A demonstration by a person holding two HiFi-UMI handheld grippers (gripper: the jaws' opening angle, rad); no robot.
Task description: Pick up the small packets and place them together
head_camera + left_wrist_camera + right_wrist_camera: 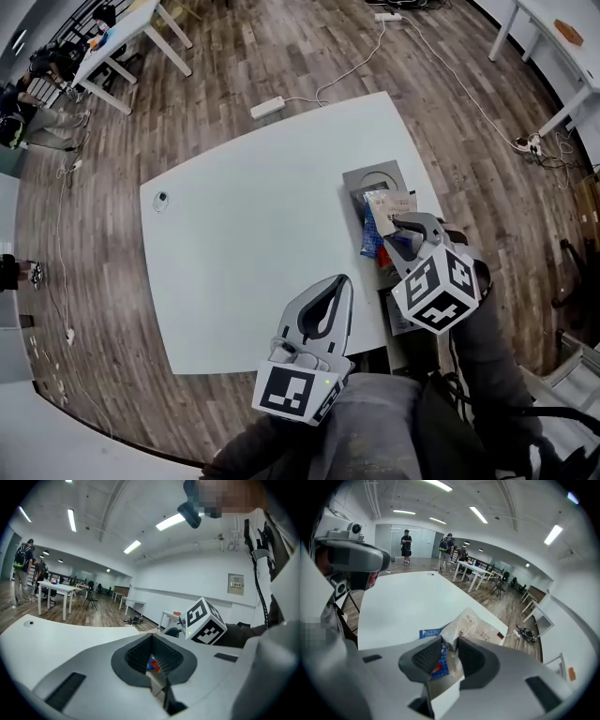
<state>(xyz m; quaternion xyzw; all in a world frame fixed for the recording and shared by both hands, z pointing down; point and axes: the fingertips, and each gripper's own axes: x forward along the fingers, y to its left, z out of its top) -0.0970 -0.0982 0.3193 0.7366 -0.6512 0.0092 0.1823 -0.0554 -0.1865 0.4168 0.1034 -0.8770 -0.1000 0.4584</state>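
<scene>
A pale, see-through packet lies on top of a blue packet at the white table's right edge, beside a grey tray. A red packet peeks out below them. My right gripper reaches down over this heap. In the right gripper view its jaws pinch a crumpled corner of the pale packet, with the blue packet under it. My left gripper hovers at the table's near edge, its tips together and nothing in them. Red and blue packets show through its jaw hollow.
The white table carries a small round object at its far left. A power strip and cables lie on the wood floor beyond. A camera on a stand rises at the left of the right gripper view. People stand far off.
</scene>
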